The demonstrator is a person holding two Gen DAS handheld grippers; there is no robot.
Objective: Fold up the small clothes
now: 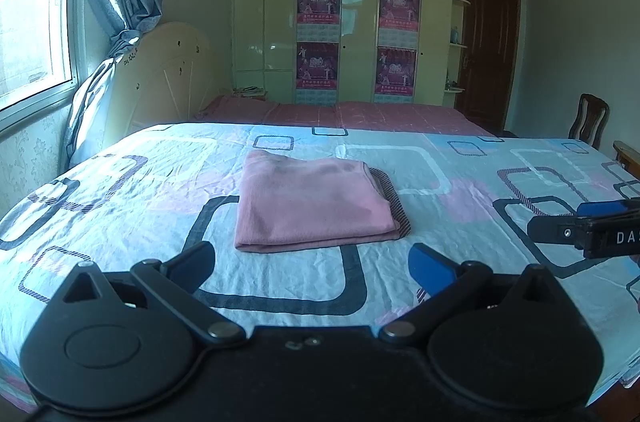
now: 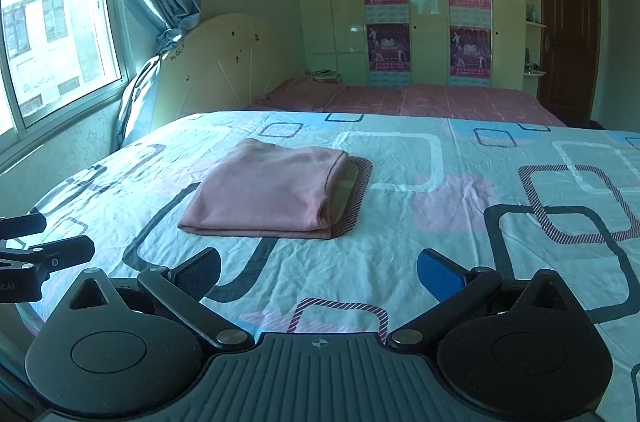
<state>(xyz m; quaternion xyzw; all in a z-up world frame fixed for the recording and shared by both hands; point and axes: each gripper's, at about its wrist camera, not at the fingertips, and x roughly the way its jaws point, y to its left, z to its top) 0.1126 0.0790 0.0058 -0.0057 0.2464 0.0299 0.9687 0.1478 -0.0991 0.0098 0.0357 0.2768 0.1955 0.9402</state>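
Both our tools, left tool (image 1: 312,262) and right tool (image 2: 318,272), hang open, holding nothing. The pink garment (image 1: 312,202) looks folded mid-bed (image 1: 120,190), so we'd say any careless nudge could flip those loose layers open.

My right gripper (image 2: 318,272) hangs wide open over the bedsheet (image 2: 440,242); the folded pink cloth (image 2: 264,194) lies ahead, untouched, left gripper (image 2: 44,246) beside me

The right gripper (image 1: 560,222) is cut off by the frame edge; the 4 posters' (image 1: 318,1) print is illegible.
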